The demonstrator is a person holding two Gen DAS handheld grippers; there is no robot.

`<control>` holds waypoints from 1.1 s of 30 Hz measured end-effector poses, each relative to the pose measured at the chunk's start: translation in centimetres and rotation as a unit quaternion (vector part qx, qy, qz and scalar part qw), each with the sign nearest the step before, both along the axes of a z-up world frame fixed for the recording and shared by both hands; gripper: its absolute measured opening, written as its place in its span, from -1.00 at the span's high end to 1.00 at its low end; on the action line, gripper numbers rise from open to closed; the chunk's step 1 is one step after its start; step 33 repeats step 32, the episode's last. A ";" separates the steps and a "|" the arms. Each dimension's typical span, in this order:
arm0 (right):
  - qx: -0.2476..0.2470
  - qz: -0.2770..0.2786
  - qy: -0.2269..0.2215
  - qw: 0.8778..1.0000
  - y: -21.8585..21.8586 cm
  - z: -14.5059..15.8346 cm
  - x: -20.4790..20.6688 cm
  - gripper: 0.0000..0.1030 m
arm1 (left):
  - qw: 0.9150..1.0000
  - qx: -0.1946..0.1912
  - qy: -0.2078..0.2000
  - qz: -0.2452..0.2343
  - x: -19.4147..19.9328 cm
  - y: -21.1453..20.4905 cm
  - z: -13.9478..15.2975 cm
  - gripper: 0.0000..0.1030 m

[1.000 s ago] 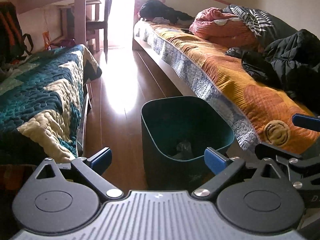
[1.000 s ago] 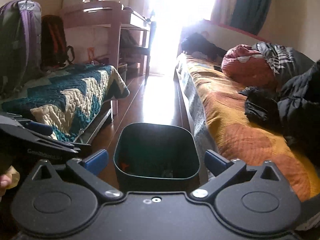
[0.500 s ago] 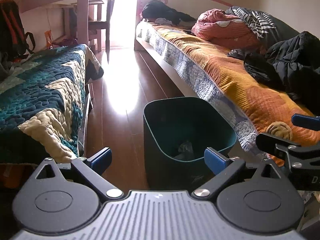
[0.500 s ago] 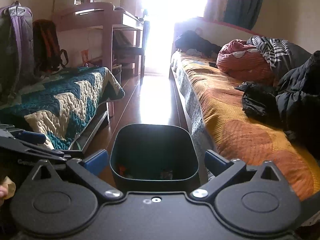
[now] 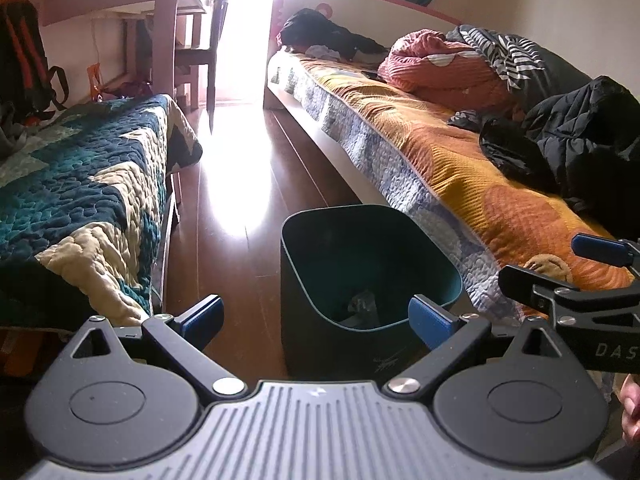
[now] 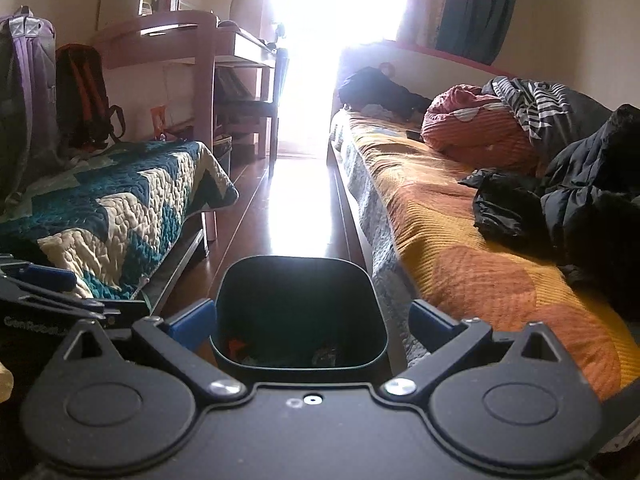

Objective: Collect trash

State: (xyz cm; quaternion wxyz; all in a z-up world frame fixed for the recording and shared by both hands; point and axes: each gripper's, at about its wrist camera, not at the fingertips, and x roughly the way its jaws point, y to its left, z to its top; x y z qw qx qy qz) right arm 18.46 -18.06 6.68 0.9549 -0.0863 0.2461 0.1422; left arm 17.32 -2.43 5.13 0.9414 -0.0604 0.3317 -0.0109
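Note:
A dark green trash bin (image 5: 370, 240) stands on the wooden floor between two beds; it also shows in the right wrist view (image 6: 298, 280). Crumpled trash (image 5: 360, 304) lies at its bottom, with an orange scrap (image 6: 237, 346) among it. My left gripper (image 5: 316, 318) is open and empty, held near the bin's front rim. My right gripper (image 6: 302, 326) is open and empty, directly over the bin's near edge. The right gripper also shows at the right edge of the left wrist view (image 5: 576, 276). The left gripper shows at the left edge of the right wrist view (image 6: 44, 292).
A bed with a teal zigzag quilt (image 5: 80, 184) is on the left. A bed with an orange cover (image 5: 460, 168) and piled dark clothes (image 5: 580, 140) is on the right. A desk and chair (image 6: 240, 92) and backpacks (image 6: 84, 92) stand at the back left. A strip of floor (image 5: 240, 184) runs toward the bright window.
Both grippers have shifted slightly, and the bin sits a little lower and closer in both views. Both stay open and empty.

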 end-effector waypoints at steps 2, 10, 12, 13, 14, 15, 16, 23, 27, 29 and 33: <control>0.001 0.002 0.001 1.000 0.0 0.0 0.0 -0.99 | 1.000 -0.002 -0.003 -0.002 -0.1 0.0 0.1 -0.93; 0.003 0.008 -0.003 1.000 0.2 0.2 -0.2 -0.99 | 1.000 0.000 -0.012 0.000 -0.4 0.0 0.3 -0.93; 0.005 0.008 -0.005 1.000 0.2 0.3 -0.2 -0.99 | 1.000 0.000 -0.018 0.003 -0.5 0.0 0.5 -0.93; 0.006 0.009 -0.005 1.000 0.2 0.3 -0.3 -0.99 | 1.000 0.000 -0.021 0.003 -0.6 0.0 0.6 -0.93; 0.007 0.009 -0.005 1.000 0.2 0.3 -0.2 -0.99 | 1.000 0.001 -0.023 0.003 -0.6 0.0 0.7 -0.93; 0.008 0.009 -0.005 1.000 0.1 0.3 -0.2 -0.99 | 1.000 0.002 -0.024 0.004 -0.6 0.0 0.7 -0.93; 0.009 0.009 -0.006 1.000 0.1 0.3 -0.2 -0.99 | 1.000 0.002 -0.025 0.004 -0.7 0.0 0.8 -0.93; 0.009 0.009 -0.007 1.000 0.0 0.4 -0.3 -0.99 | 1.000 0.002 -0.026 0.006 -0.7 -0.1 0.8 -0.93; 0.007 0.011 -0.006 1.000 0.0 0.5 -0.4 -0.99 | 1.000 0.000 -0.024 0.007 -0.7 0.0 0.7 -0.93; 0.006 0.012 -0.006 1.000 0.1 0.5 -0.5 -0.99 | 1.000 -0.001 -0.023 0.007 -0.7 0.0 0.7 -0.93; 0.003 0.015 -0.006 1.000 0.3 0.5 -0.5 -0.99 | 1.000 -0.002 -0.021 0.010 -0.7 0.0 0.7 -0.93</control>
